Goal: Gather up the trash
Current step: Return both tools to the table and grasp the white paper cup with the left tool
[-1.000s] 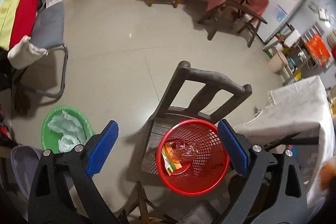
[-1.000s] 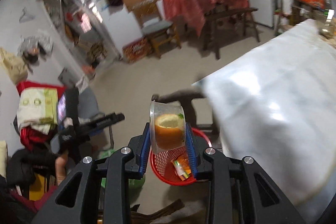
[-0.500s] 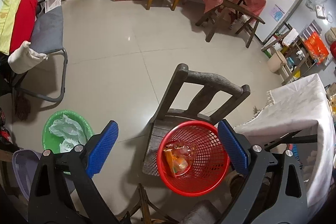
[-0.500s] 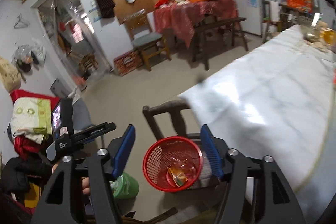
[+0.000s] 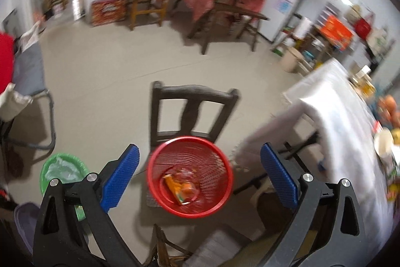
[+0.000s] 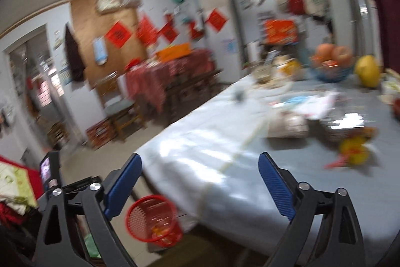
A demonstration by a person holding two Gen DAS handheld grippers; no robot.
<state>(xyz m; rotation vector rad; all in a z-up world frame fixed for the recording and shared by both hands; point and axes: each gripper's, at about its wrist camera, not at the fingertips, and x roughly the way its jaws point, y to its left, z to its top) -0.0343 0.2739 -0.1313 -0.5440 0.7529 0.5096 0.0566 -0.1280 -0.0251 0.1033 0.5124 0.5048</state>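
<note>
The right gripper (image 6: 200, 182) had swung from above the red basket (image 6: 152, 219) toward the table (image 6: 250, 167). The cup it had gripped lay in the basket. Its fingers (image 6: 272, 182) were spreading, empty; the left gripper (image 5: 200, 179) gaped empty above the basket.

Left claw (image 5: 198, 179) wide; right claw (image 6: 200, 182) opening, empty

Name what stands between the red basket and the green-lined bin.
Left wrist view: between red basket and green-lined bin stands only the left tongs' blue pad, over bare floor.
</note>
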